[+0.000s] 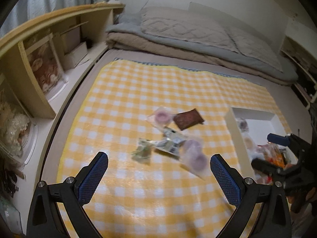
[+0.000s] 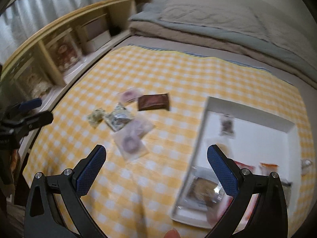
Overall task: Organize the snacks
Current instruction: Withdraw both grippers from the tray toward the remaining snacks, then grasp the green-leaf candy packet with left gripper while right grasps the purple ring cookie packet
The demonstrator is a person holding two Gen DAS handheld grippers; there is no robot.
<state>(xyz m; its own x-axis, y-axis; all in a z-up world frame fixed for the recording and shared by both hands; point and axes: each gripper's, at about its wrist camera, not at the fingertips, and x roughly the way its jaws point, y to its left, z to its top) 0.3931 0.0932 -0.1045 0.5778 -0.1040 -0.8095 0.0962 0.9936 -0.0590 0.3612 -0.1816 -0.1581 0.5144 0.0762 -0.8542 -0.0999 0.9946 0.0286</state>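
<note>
1. Sitting loose on the yellow checked cloth [image 1: 122, 91], the snacks still to be sorted form one small cluster, all of it on the shelf side of the white tray [image 2: 200, 138] and none of it touching the tray.
2. Nearest the tray wall lie two clear packets with purple rings [image 2: 131, 136], one overlapping the other; their shared long axis runs roughly away from the tongs, slightly slanted.
3. Beyond them from the tray are a silvery wrapper [image 1: 170, 142], a greenish packet [image 1: 142, 151], a brown flat packet [image 1: 189, 119] and another purple-ring packet [image 1: 161, 117].
4. The tray itself already holds several packets, though blur hides what they are.
5. The left gripper [image 1: 158, 162] has its jaws spread wide and grips nothing; the ring packets lie just ahead of it, toward its right finger.
6. The right gripper [image 2: 156, 154] is equally wide and empty, hanging above the tray's near wall, with the ring packets ahead and to its left.
7. My judgement: the left tongs are closer and better lined up, but closing across the packets' short side would take a small shift toward the tray.
</note>
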